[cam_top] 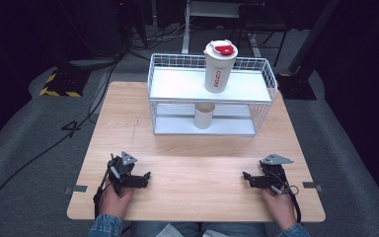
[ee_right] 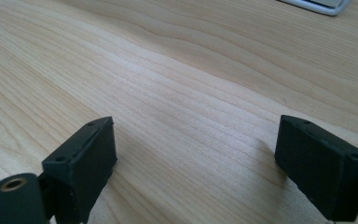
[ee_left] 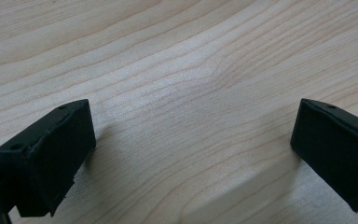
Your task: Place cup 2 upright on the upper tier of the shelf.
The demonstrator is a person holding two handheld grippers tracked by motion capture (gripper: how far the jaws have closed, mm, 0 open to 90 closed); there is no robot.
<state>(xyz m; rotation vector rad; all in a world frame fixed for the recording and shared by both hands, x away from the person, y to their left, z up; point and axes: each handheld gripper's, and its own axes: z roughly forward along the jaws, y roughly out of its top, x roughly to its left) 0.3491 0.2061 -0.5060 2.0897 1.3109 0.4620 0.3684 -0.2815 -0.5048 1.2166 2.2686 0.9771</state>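
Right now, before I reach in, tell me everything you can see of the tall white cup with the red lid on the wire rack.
The tall white cup with the red-topped lid stands upright on the upper white shelf of the white wire rack, right of the shelf's middle. Its body is smooth, looks like plastic or coated paper, narrows slightly toward the base and carries red lettering running vertically. The lid is white-rimmed with a red piece on top and looks closed. Nothing but the shelf touches it. A shorter plain white cup stands on the lower shelf beneath it.
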